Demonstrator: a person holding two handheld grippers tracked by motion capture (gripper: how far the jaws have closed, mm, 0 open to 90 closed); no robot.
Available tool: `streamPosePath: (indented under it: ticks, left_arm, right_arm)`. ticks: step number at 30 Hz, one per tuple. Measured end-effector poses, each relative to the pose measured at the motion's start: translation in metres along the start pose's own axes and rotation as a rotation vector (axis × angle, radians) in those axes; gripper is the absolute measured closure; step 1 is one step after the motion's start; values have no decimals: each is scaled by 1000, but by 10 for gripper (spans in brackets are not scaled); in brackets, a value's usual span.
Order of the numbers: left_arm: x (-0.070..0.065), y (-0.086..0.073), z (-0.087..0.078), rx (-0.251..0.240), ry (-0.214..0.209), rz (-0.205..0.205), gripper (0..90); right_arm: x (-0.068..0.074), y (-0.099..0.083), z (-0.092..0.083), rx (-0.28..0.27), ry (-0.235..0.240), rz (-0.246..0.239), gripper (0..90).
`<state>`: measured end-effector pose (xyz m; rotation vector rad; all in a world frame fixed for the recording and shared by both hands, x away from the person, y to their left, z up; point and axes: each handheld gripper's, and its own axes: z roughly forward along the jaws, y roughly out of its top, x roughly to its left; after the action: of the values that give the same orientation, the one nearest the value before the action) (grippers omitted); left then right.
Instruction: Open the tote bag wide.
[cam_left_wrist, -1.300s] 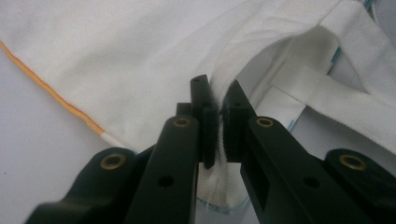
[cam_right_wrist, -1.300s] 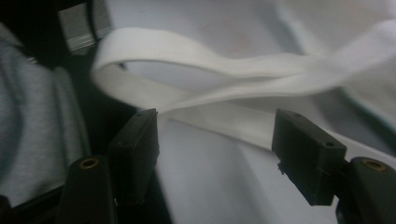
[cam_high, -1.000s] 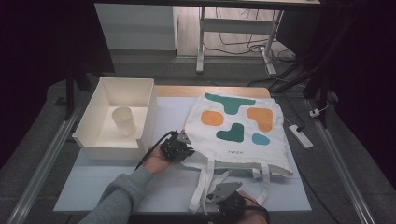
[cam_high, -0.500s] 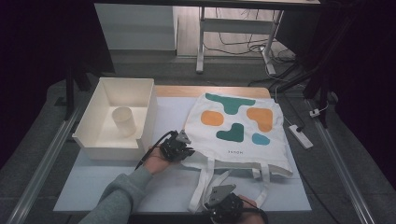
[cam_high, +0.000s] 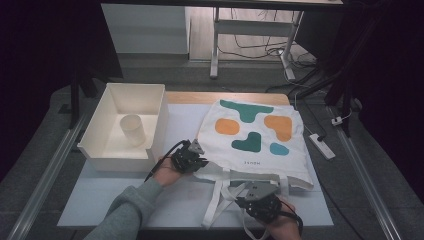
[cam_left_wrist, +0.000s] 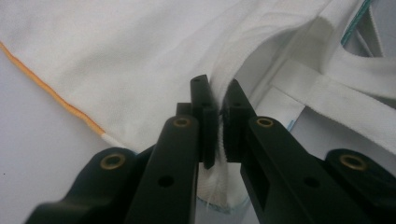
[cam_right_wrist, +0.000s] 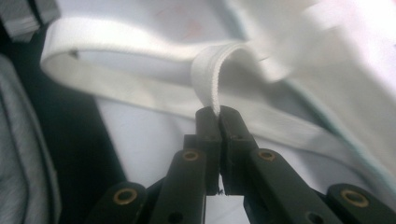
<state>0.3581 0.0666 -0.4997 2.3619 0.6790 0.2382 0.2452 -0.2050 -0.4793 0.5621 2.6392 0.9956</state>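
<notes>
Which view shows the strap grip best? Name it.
The right gripper view: the right gripper is shut on the strap, which rises folded from between its pads. The high view shows that gripper small, among straps at the bag's mouth. The left gripper view shows other straps farther off.

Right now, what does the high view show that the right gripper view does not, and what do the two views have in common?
The high view alone shows the white bin with a pale cup standing in it, the coloured shapes printed on the tote bag, the power strip beside the table, and the left claw at the bag's near edge. The right gripper view alone shows, close up, the jaws pressed together on a folded bit of the white strap. Both views share the bag's cloth, its strap and the right claw.
</notes>
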Motion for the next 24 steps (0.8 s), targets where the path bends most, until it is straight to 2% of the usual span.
streamPosePath:
  ticks: [3, 12, 17, 20, 24]
  left_arm:
    - [0, 0, 1, 3, 0, 1, 857]
    - [0, 0, 2, 6, -4, 1, 857]
    - [0, 0, 2, 8, -5, 2, 857]
    - [1, 0, 2, 6, -6, 3, 857]
    - [2, 0, 1, -1, -8, -1, 857]
  right_arm:
    - [-6, -2, -4, -22, -34, 13, 876]
    - [-23, -2, -7, -47, -74, 42, 876]
    - [-31, 2, -9, -65, -96, 37, 876]
    - [-40, 8, -13, -81, -111, 36, 877]
    - [-56, 18, -15, -115, -117, 61, 877]
